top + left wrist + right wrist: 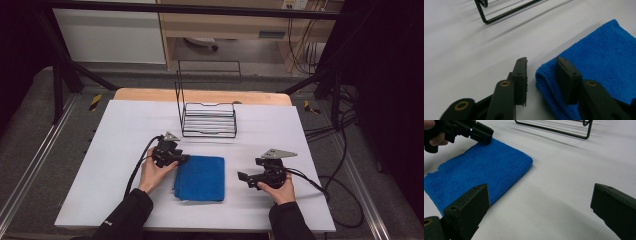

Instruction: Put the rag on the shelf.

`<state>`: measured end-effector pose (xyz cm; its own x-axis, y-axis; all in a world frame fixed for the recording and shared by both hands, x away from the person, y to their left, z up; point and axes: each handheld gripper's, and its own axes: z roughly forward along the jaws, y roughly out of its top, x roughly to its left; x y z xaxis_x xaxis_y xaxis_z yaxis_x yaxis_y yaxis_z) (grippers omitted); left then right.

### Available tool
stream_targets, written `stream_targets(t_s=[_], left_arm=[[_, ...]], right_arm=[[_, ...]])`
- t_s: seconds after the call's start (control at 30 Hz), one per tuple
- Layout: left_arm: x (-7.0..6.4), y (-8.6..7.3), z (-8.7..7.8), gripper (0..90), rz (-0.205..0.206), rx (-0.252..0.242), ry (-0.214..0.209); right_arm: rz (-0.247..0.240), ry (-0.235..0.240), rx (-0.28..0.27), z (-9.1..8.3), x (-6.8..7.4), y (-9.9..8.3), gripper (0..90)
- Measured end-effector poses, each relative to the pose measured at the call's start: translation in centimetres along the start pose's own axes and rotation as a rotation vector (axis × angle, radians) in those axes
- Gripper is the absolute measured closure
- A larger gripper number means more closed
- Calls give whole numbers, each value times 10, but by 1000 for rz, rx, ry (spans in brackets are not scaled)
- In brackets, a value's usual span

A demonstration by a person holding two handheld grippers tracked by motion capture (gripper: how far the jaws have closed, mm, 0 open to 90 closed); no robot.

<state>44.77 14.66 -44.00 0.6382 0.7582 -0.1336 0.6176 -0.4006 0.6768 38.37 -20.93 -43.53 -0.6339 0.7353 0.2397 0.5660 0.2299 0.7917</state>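
The left gripper [541,65] straddles the cloth's [201,177] corner, jaws parted to pinch it. The right gripper [540,202] waits beside it, spread wide.

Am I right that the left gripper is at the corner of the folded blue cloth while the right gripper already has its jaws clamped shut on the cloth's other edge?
Not quite: the right gripper is wide open and clear of the blue cloth, as the right gripper view shows. The left gripper is indeed at its corner.

The cloth [201,177] lies on the table [110,150], before the wire rack [209,120], between both grippers.
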Motion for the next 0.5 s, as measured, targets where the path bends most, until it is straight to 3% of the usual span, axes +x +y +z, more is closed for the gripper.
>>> stream_targets(t_s=[0.07, 0.5], left_arm=[[0, -2, 2, 674, -11, 12, -11], [-7, -4, 4, 811, 13, 15, -24]], right_arm=[[2, 2, 3, 1, 0, 0, 32], [20, 2, 3, 5, 1, 6, 97]])
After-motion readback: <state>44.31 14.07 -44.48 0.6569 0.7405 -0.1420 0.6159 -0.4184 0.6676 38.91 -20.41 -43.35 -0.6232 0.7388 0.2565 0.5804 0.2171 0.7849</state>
